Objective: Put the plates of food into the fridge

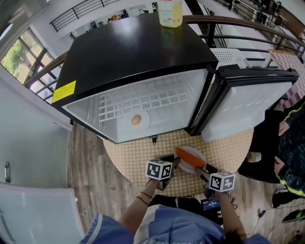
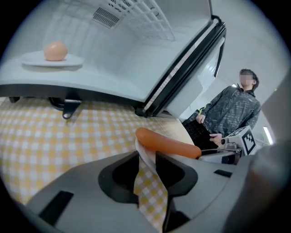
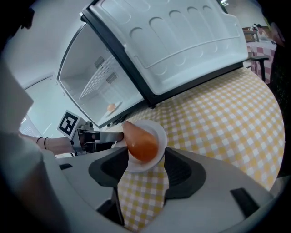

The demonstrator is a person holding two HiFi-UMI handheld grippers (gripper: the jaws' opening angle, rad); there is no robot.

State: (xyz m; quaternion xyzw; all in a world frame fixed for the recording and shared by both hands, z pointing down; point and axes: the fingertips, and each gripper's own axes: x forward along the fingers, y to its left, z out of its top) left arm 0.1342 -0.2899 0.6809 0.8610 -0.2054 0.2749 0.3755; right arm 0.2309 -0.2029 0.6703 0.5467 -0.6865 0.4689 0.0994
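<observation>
Head view overhead; L/R gripper views share fridge (image 1: 138, 57).

The bottle (image 1: 169, 12) atop the fridge (image 1: 133, 52) is cut off by the head view's top edge.

No readable text. Yellow sticker (image 1: 64, 91) on fridge (image 1: 138, 47) side: print too small to read.
</observation>
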